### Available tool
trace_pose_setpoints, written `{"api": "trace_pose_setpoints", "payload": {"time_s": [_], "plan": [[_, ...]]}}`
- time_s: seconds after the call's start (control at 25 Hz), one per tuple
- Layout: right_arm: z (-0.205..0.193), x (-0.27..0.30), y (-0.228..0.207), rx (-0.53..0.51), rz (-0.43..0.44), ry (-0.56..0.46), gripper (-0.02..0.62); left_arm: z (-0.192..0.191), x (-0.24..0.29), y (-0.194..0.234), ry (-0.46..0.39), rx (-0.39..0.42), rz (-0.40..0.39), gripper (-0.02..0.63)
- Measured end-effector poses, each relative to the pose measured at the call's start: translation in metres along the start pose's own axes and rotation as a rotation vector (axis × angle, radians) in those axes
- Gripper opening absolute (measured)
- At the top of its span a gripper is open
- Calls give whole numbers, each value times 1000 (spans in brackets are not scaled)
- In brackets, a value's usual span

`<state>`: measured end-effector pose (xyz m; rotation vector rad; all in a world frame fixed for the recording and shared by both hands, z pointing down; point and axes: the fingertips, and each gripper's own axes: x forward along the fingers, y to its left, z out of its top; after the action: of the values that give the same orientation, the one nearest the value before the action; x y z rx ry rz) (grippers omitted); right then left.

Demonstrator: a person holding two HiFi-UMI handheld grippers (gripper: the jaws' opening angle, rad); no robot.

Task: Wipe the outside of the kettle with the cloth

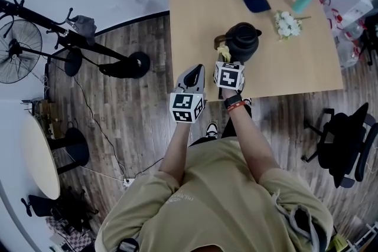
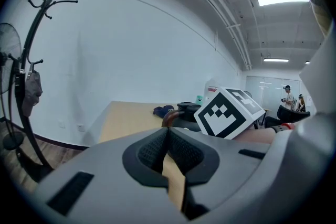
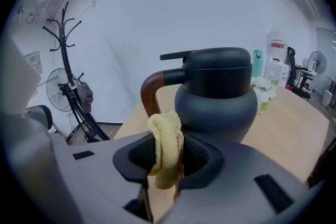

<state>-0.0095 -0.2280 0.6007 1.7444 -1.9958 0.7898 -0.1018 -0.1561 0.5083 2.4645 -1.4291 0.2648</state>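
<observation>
Being clamped in the right claw, a crumpled yellow cloth is held just before the black brown-handled kettle, wiping seemingly unbegun; contact is needed next. The left claw is closed, empty.

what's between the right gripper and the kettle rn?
Only the yellow cloth, pinched in the right gripper and bunched up just in front of the kettle. The right gripper view shows it; whether the cloth touches the kettle is unclear.

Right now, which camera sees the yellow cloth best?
The right gripper view: the cloth sits close, pinched in the right hand-held gripper. The head view shows only a small yellow bit; the left gripper view shows none.
</observation>
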Motion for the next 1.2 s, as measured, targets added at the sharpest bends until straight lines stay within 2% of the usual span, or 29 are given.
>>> {"api": "trace_pose_setpoints", "payload": {"time_s": [0.2,0.68,1.2], "plan": [[-3,-8,-5,38,1,-12,118,-7,0,0,12,-2,-5,20],[-12,-34,-26,48,9,-22,118,-7,10,-29,19,17,-57,20],[-16,-58,-69,80,-18,-30,118,-10,32,-65,26,27,-119,20]]}}
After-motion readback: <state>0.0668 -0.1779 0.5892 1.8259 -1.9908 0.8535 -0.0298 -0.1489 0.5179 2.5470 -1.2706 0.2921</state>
